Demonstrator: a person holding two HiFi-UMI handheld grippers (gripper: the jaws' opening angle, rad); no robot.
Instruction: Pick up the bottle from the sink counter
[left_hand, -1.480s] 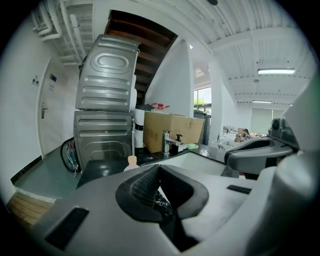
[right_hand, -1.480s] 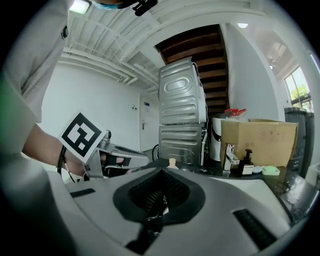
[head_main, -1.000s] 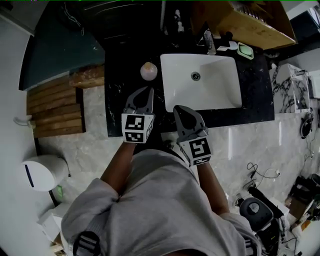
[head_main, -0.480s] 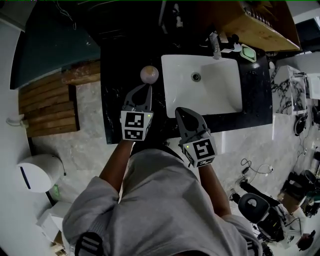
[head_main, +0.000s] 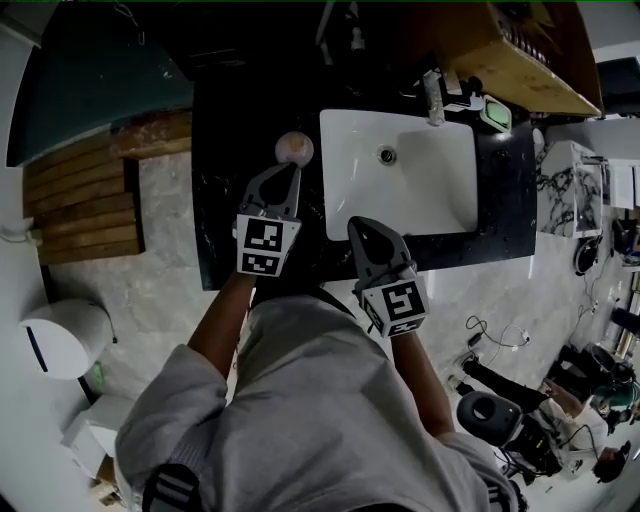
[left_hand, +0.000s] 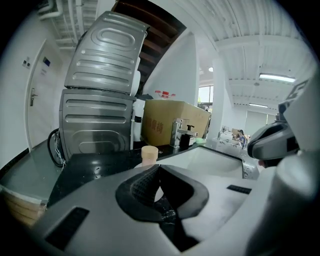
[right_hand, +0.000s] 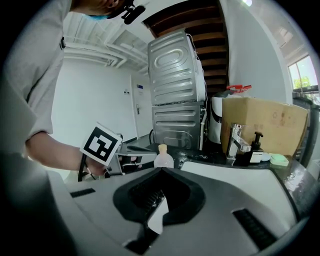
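Observation:
The bottle (head_main: 294, 149), a small pale one with a light cap, stands upright on the black counter (head_main: 225, 190) just left of the sink. My left gripper (head_main: 295, 170) is shut and empty, its tip just short of the bottle. In the left gripper view the bottle's cap (left_hand: 149, 153) rises right behind the closed jaws of the left gripper (left_hand: 159, 167). My right gripper (head_main: 357, 222) is shut and empty over the counter's front edge, below the basin. In the right gripper view the bottle (right_hand: 163, 156) shows beyond the right gripper (right_hand: 161, 170), with the left gripper's marker cube (right_hand: 101, 143) to its left.
A white sink basin (head_main: 400, 170) fills the counter's middle, with a faucet (head_main: 432, 95), a soap pump (right_hand: 256, 147) and a green dish (head_main: 495, 110) behind it. A cardboard box (head_main: 520, 50) and a steel washing machine (left_hand: 100, 100) stand at the back. Wooden slats (head_main: 85, 205) lie on the floor at the left.
Both grippers have moved forward and down toward the counter. The left gripper's tip has closed most of the gap to the bottle. Both stay shut.

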